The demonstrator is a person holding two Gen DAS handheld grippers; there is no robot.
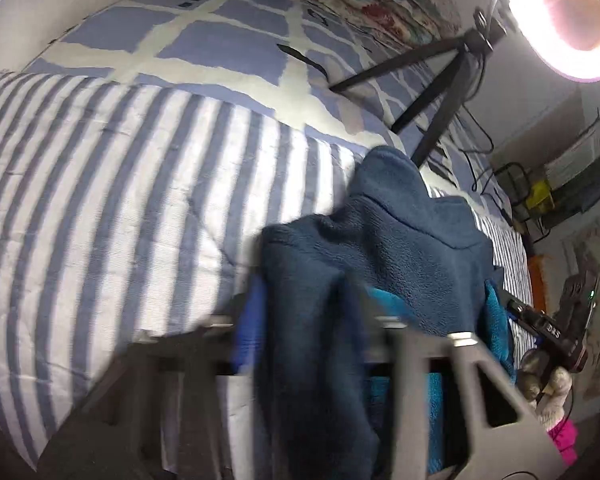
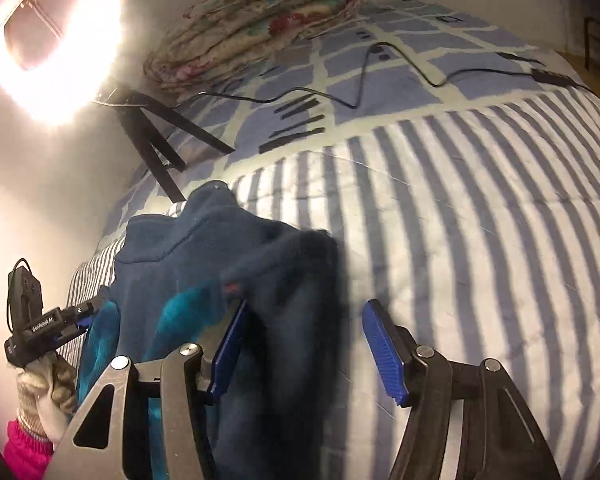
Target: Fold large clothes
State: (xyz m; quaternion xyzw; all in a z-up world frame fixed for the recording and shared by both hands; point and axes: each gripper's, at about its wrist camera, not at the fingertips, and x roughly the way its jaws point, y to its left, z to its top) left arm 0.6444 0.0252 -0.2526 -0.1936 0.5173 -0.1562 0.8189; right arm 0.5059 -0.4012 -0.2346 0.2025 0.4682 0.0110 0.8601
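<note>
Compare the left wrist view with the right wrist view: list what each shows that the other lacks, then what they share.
Only the left wrist view shows the cluttered shelf against the far wall, and the right gripper seen from outside, held by a gloved hand.

Only the right wrist view shows the black cable snaking across the bedspread, the right gripper's spread blue fingers, and the left gripper pinching the fleece.

Both show the dark blue fleece garment, the striped duvet, the floral folded blanket, the tripod and the ring light.

One fleece garment [image 1: 400, 248], one tripod [image 1: 432, 92], two grippers [image 2: 308, 344]
</note>
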